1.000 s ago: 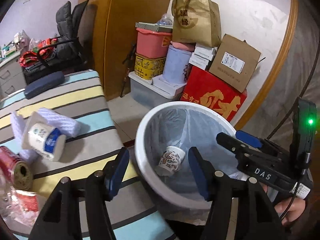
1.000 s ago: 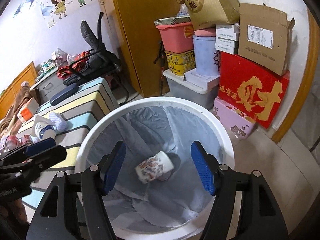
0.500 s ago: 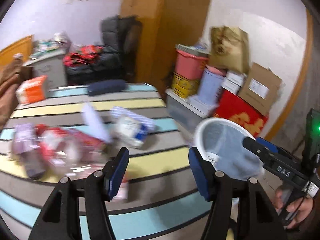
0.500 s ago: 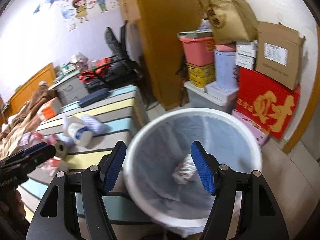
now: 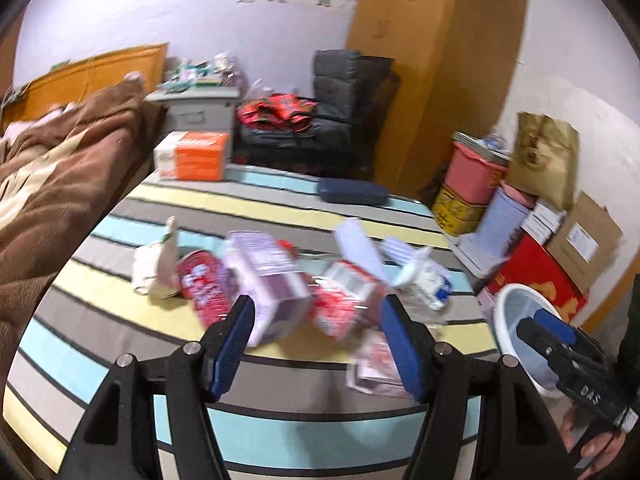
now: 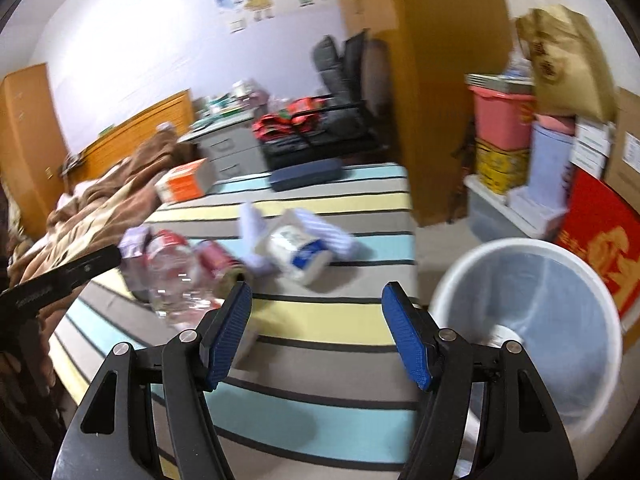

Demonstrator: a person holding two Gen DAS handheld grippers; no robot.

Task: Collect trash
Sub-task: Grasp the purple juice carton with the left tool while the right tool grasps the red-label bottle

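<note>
Both grippers, left gripper (image 5: 316, 344) and right gripper (image 6: 316, 336), are held spread and empty. Trash pile (image 5: 288, 280) lies mid-bed (image 5: 280, 432), bin (image 6: 532, 320) beside it; one piece should be singled out, squarely.

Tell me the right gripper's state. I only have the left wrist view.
Observer: The right gripper is open with nothing between its pads. It points at the striped bed's edge.
Operator: What's in the bin?
Observer: The white trash bin has a liner. One pale item, likely a cup, lies at the bottom.
Operator: My view of the bed clutter is blurred. Is there anything clear in it?
Observer: Yes, a clear plastic bottle lies on its side next to a red can.
</note>
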